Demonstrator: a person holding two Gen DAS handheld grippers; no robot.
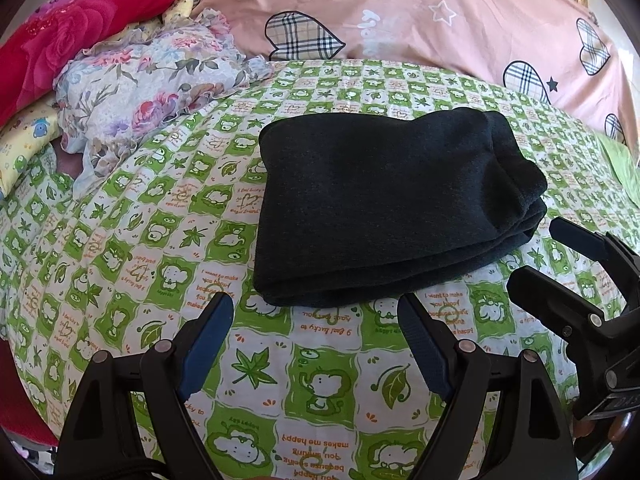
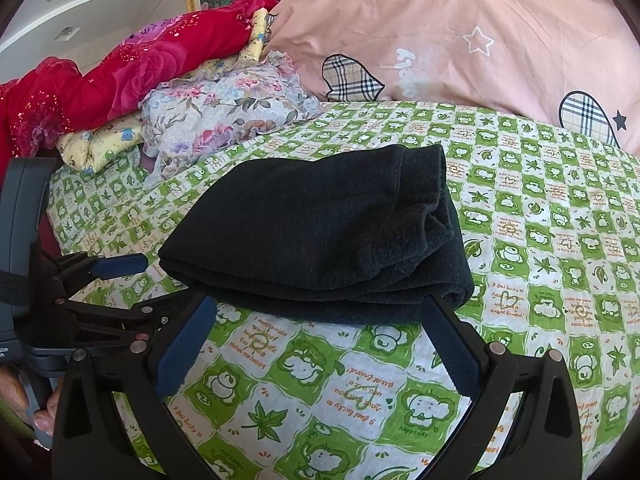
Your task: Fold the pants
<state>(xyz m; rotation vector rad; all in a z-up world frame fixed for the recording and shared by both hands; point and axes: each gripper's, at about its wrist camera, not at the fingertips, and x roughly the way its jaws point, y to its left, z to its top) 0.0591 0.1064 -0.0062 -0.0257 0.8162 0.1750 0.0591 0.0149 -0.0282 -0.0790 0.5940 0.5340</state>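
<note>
Task item: the dark charcoal knit pants (image 1: 384, 208) lay folded into a thick, stacked rectangle, with several layers showing along the near and right edges.
Location of task item: you had the pants resting on the green-and-white checked bed sheet printed with cartoon elephants and leaves (image 1: 320, 380), just beyond both sets of fingertips.
Left gripper: your black two-finger left gripper with blue pads (image 1: 316, 312) stood with its jaws spread wide and nothing between them; it sat just short of the near edge of the pants, not touching the fabric.
Right gripper: your black two-finger right gripper with blue pads (image 2: 320, 312) was likewise spread apart and empty; its fingertips (image 2: 436, 312) sat at the near folded edge of the pants, and you could not tell from the views whether they touched it.
Relation of grippers: they sat side by side, the left one on the left in the right wrist view, the right one at the right edge of the left wrist view.
Hands: part of a finger (image 2: 40, 416) showed at the lower left of the right wrist view.
Containers: you had none in view.
Surroundings: a pink quilt with plaid hearts and stars (image 1: 420, 12) lay behind the pants; a floral ruffled cloth (image 1: 152, 84) and a red rose-patterned blanket (image 1: 64, 28) were piled at the far left, well apart from the pants.
</note>
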